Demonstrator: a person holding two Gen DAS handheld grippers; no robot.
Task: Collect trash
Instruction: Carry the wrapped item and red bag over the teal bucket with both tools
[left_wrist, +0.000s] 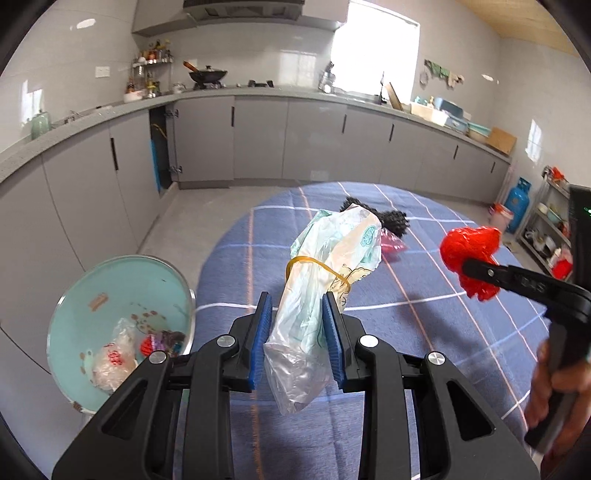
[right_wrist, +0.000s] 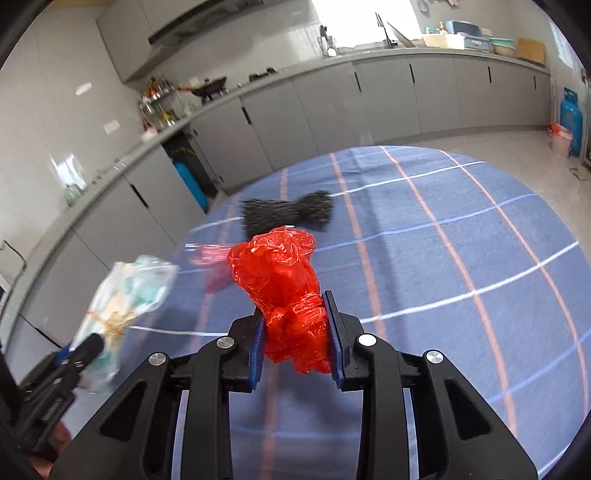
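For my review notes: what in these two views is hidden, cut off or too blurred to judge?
- Left wrist view: the pink scrap and black mesh piece lie mostly behind the rubber-banded clear bag.
- Left wrist view: the teal bin has its lower part covered by the left gripper.
- Right wrist view: the bag in the left gripper is motion-blurred, its print unreadable.
- Right wrist view: the red bag hides the cloth beneath the right gripper.

The pink wrapper (left_wrist: 393, 245) lies half hidden behind the pale plastic bag (left_wrist: 325, 280); the black scrap (left_wrist: 395, 219) peeks out past it; in the right wrist view that bag (right_wrist: 122, 306) is smeared by blur; the bin's (left_wrist: 74, 295) contents are too small to name.
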